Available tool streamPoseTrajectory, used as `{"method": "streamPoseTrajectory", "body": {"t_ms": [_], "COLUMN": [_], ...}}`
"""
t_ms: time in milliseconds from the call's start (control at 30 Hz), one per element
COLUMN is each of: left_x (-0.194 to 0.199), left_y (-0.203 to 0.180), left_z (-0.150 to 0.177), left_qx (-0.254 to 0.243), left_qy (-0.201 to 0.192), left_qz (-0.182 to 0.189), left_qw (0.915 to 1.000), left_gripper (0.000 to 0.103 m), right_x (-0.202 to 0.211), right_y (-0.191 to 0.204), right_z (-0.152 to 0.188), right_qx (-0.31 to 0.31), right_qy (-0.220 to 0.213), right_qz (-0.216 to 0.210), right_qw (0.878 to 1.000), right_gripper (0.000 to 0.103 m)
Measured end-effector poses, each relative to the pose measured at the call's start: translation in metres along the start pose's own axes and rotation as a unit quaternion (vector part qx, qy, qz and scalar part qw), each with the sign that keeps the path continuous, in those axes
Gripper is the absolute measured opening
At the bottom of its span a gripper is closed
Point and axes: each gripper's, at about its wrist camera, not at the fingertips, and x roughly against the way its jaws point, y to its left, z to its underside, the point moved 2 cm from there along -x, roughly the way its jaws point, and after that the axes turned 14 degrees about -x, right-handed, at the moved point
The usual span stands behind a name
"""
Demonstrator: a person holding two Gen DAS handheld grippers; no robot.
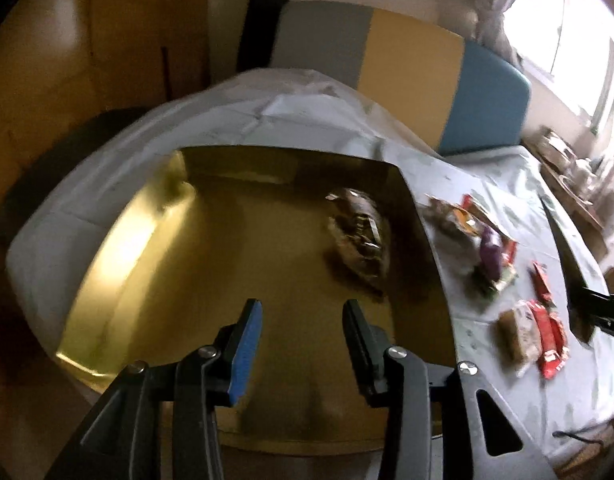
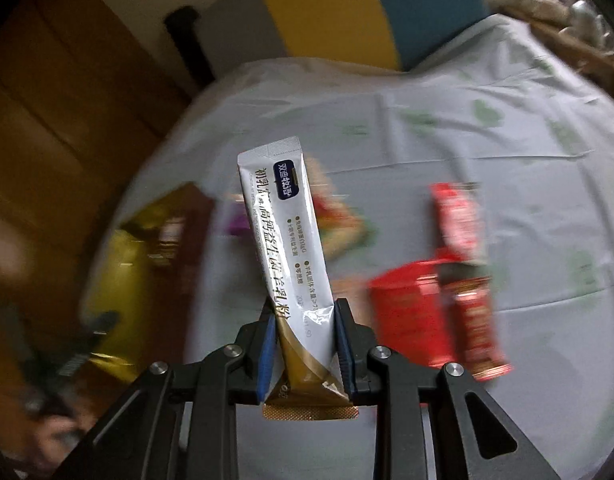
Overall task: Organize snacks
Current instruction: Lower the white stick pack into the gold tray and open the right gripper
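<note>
My right gripper (image 2: 305, 344) is pinching a white-and-gold sachet (image 2: 287, 236) by its gold lower end, and the long white body sticks out toward twelve o'clock above the pale tablecloth (image 2: 487, 128). My left gripper (image 1: 303, 344) is spread and empty, nothing between the blue pad and the black one, and it hangs over the gold box (image 1: 155, 236), which sits on the cloth at about nine o'clock from the loose snacks.

Inside the box I count one packet, a dark brown one (image 1: 361, 240), lying near the wall at three o'clock.

The risk I see: I only have the sachet by its tail, so the long free end could swing or the slick foil could slide out through the pads on the way over to the box. The box wall by the brown packet stands fairly tall, too, so a low approach could catch the sachet's tip on that edge and fold it.

Out on the cloth, from the left wrist view, a blurred heap sits at one o'clock from the box with a purple packet (image 1: 492, 254) in it; I can't count the rest of that pile. Past it lies one slim red stick (image 1: 541, 282), then a pale brown packet (image 1: 517, 336) beside a red pack (image 1: 551, 340).
</note>
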Motion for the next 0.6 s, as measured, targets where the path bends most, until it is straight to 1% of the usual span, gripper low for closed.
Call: {"method": "streamPoseTrajectory", "body": {"t_ms": [133, 200, 300, 433, 600], "left_x": [0.002, 0.001, 0.001, 0.004, 0.002], "left_y": [0.014, 0.018, 0.025, 0.033, 0.042], "left_z": [0.002, 0.003, 0.006, 0.01, 0.013], "left_qx": [0.027, 0.03, 0.037, 0.041, 0.056], "left_qy": [-0.003, -0.002, -0.001, -0.005, -0.005], "left_qz": [-0.005, -0.013, -0.01, -0.011, -0.011], "left_qw": [0.9996, 0.9995, 0.9993, 0.9991, 0.9984], "left_gripper": [0.042, 0.042, 0.042, 0.042, 0.042], "right_x": [-0.01, -0.018, -0.034, -0.055, -0.074], "right_y": [0.044, 0.065, 0.096, 0.122, 0.141], "right_z": [0.017, 0.026, 0.041, 0.055, 0.067], "right_qx": [0.002, 0.005, -0.001, -0.017, -0.012], "right_qy": [0.03, 0.045, 0.071, 0.102, 0.116], "right_qz": [-0.06, -0.081, -0.109, -0.134, -0.133], "right_qw": [0.998, 0.996, 0.992, 0.986, 0.984], "right_gripper": [0.027, 0.027, 0.029, 0.03, 0.03]}}
